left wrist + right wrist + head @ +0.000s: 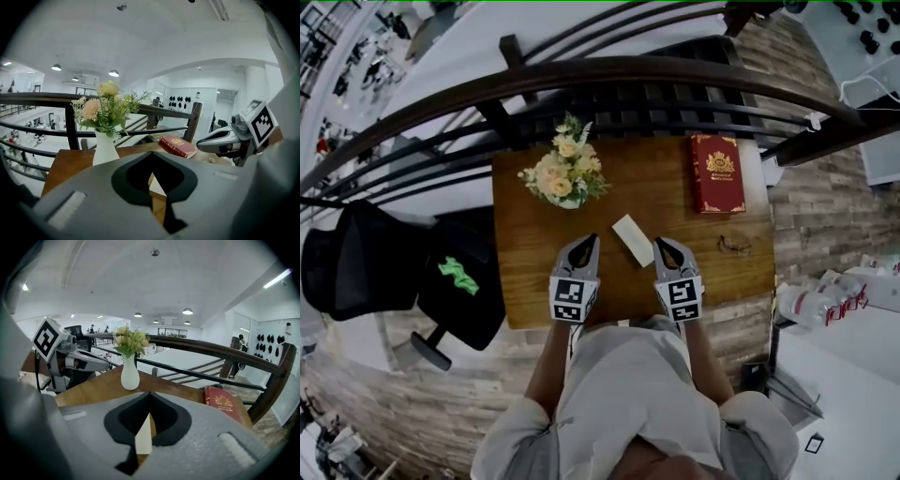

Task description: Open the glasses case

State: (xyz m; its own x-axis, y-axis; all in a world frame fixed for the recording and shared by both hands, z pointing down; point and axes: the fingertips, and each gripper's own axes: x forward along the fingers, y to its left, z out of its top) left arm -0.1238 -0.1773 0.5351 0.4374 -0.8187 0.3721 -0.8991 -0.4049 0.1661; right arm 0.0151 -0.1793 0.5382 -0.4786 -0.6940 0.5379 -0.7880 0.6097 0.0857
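Note:
The white glasses case [633, 239] lies closed near the middle of the wooden table [525, 272], between my two grippers. My left gripper [590, 241] hovers just left of it with jaws together and nothing held. My right gripper [660, 244] hovers just right of it, also shut and empty. In the left gripper view the case [157, 185] shows as a pale sliver through the cutout below the closed tips [151, 154]. The right gripper view shows the case [144, 437] the same way under its closed tips [150, 394].
A white vase of flowers [567, 173] stands at the table's far left and a red book [717, 173] at its far right. A pair of glasses [734, 246] lies right of the case. A dark railing [609, 75] runs behind the table. A black chair [459, 281] stands left.

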